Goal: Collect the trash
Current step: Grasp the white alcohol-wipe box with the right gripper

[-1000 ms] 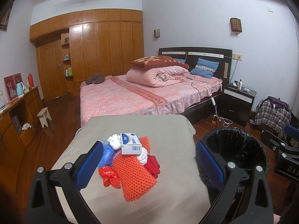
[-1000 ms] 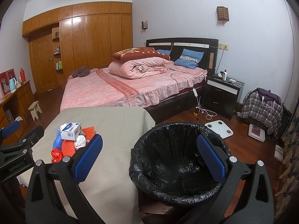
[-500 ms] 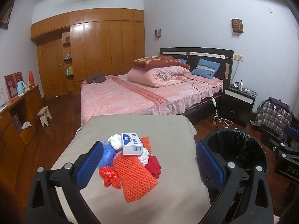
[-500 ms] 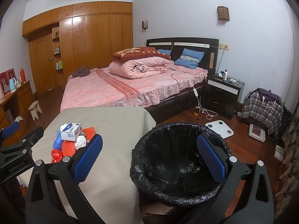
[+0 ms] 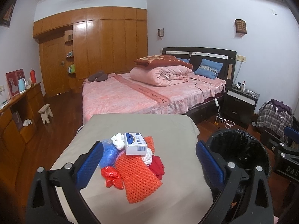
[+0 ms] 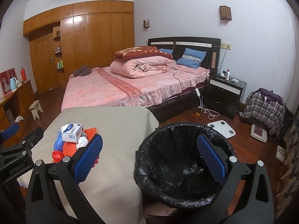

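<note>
A pile of trash lies on the beige table [image 5: 130, 123]: a white and blue box [image 5: 135, 143] on top, an orange foam net [image 5: 139, 177], a red plastic bag [image 5: 111, 177], red gloves [image 5: 158, 167], a blue plastic bag [image 5: 108, 154] and white tissue [image 5: 117, 140]. A bin with a black liner [image 6: 179, 160] stands right of the table. My left gripper [image 5: 149, 166] is open and empty, held above the pile. My right gripper [image 6: 149, 162] is open and empty, held over the bin's near left rim. The box also shows in the right wrist view [image 6: 72, 132].
A pink bed [image 5: 142, 95] stands beyond the table, a dark nightstand [image 5: 241, 100] to its right. A wooden cabinet [image 5: 16, 115] and a small stool [image 5: 45, 113] are at the left. A white scale [image 6: 221, 128] lies on the floor past the bin.
Both views have shifted very slightly; the grippers stay open and the trash pile has not moved.
</note>
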A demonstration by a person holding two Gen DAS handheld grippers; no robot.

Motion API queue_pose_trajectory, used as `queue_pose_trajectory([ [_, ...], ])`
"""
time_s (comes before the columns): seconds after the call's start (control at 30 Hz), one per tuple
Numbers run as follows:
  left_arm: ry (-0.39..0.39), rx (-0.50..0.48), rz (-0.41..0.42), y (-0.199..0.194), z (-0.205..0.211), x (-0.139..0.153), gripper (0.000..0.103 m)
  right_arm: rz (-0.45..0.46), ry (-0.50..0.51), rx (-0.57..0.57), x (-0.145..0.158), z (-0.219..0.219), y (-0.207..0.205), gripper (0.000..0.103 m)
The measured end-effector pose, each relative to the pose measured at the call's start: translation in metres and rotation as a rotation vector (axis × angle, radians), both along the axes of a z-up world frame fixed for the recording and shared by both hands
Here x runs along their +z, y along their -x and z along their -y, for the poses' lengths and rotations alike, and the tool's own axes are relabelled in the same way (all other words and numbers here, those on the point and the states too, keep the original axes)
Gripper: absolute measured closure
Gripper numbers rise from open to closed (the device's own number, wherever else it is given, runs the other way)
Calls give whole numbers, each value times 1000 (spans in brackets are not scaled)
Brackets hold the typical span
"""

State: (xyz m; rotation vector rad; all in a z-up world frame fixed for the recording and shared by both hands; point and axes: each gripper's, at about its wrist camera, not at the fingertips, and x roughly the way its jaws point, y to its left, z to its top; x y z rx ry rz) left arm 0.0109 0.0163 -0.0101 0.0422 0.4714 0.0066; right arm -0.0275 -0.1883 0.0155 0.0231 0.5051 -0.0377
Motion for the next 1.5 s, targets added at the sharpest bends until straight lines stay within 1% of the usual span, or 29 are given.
queue_pose_trajectory([
  [0.03,-3,6,3,-1,-2,-1,6,0,-1,3,-5,-6,-4,5],
  [0.17,-7,38,4,-12,-19,-8,6,2,-13,21,-10,-18,-17,5],
  [0.33,-5,114,-2,-26,-56,-22,6,-9,-27,59,-21,-40,-45,5],
  [0.43,-8,162,-12,-35,-80,-32,6,-28,-54,91,-29,-55,-64,5],
  [0.63,4,229,-35,-49,-127,-49,6,-55,-56,174,-51,-102,-101,5],
  [0.73,-17,263,-46,-56,-144,-58,6,-73,-71,221,-60,-127,-117,5],
  [0.87,-12,289,-43,-63,-160,-64,6,-96,-79,273,-67,-156,-137,5],
  [1.1,10,320,-40,-76,-186,-73,6,-132,-40,318,-89,-197,-160,5],
  [1.23,5,331,-51,-83,-193,-78,6,-148,-22,322,-102,-209,-169,5],
  [1.4,20,348,-66,-89,-200,-82,6,-154,-8,334,-110,-218,-176,5],
  [1.5,23,350,-74,-92,-202,-84,6,-172,13,346,-115,-224,-183,10],
])
